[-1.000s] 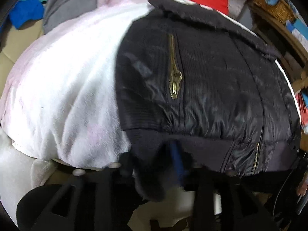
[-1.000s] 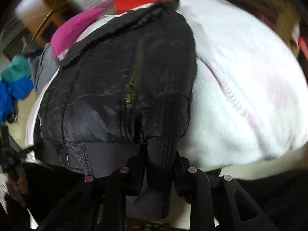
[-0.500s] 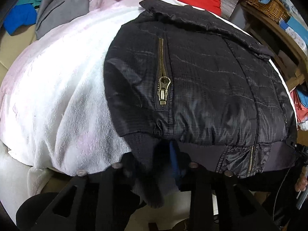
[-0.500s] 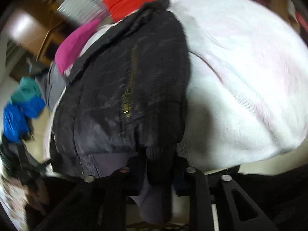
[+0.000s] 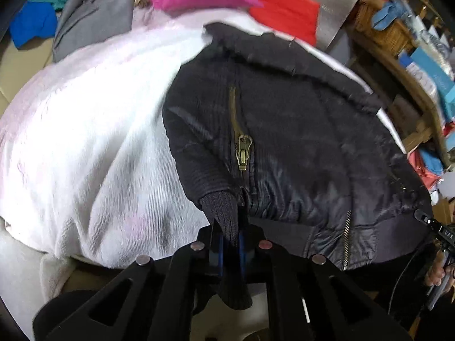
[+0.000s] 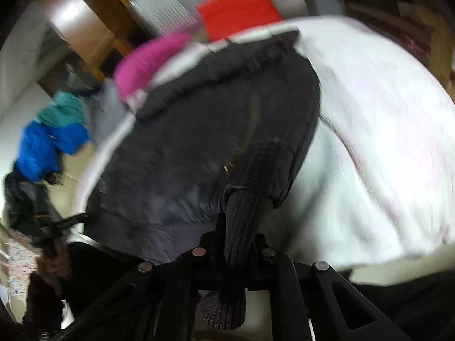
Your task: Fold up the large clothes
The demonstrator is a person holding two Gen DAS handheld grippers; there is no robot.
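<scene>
Jacket (image 5: 298, 142) is lying on the white blanket (image 5: 85, 142), sleeves already tucked across. The left gripper (image 5: 230, 238) is clamped on one knit cuff (image 5: 224, 213) at 6 o'clock, and the right gripper (image 6: 236, 244) pinches the other cuff (image 6: 244, 213). I'd say the big fold is yet to happen.

Black quilted jacket (image 5: 298, 142) of faintly glossy nylon, ribbed knit cuffs (image 5: 224, 216), brass metal zip (image 5: 244, 150), fluffy white blanket (image 5: 93, 147)

Two black grippers are being shown: the left gripper (image 5: 229, 237) with blue-edged pads (image 5: 242, 238), angular cut-out arms and round silver screws (image 5: 197, 246); the right gripper (image 6: 237, 236) likewise black, with matching screws (image 6: 198, 252).
</scene>
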